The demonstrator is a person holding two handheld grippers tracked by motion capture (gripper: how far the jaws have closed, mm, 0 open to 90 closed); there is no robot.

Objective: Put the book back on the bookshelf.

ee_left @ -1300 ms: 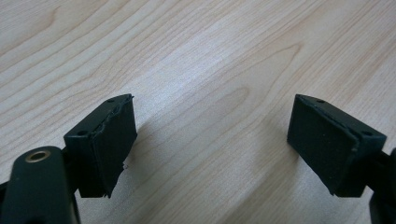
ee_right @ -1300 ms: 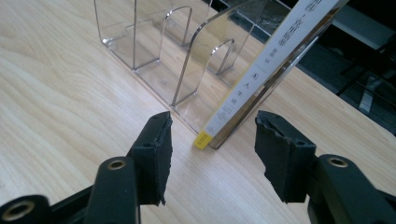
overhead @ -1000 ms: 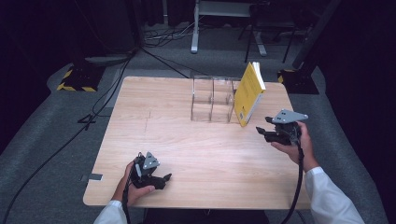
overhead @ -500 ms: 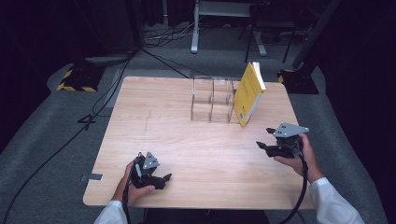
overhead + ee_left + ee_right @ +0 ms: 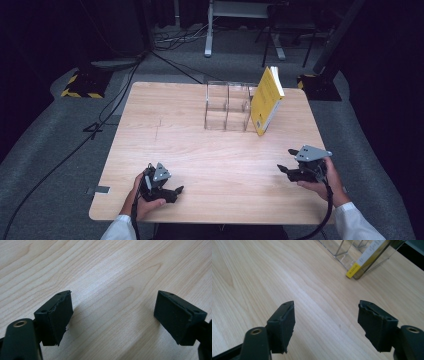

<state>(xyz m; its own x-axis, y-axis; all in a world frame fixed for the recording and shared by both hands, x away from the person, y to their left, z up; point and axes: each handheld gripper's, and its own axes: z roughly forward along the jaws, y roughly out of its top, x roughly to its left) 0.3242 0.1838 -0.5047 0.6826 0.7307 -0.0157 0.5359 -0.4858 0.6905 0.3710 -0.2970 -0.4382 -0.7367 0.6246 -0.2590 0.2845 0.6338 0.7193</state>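
So, going from my left side across: my left gripper [image 5: 162,189] sits low over the near left part of the wooden table [image 5: 165,130], my hand [image 5: 142,200] wrapped around its body. Its jaws are spread wide and nothing is between them; in the left gripper view I just see bare wood grain between the two black pads [image 5: 58,320], with the pads hovering close to the surface.

Ahead of that gripper and off to its right, toward the far side of the table, stands the clear acrylic rack [image 5: 227,106], a row of see-through compartments. The yellow book [image 5: 266,100] is at the rack's right end, tilted, its bottom edge on the wood and its top leaning away to the right. I can't tell if it sits inside the last slot or just rests against it.

My right gripper [image 5: 289,170] is near the right edge of the table, well apart from the book, which is ahead of it and a little to its left. Its jaws have just been opening and they hold nothing; they're released. In the right gripper view the book's yellow corner [image 5: 353,271] and the rack [image 5: 342,250] show up ahead of the jaws, off to the upper right, with plain table between the pads [image 5: 285,325].
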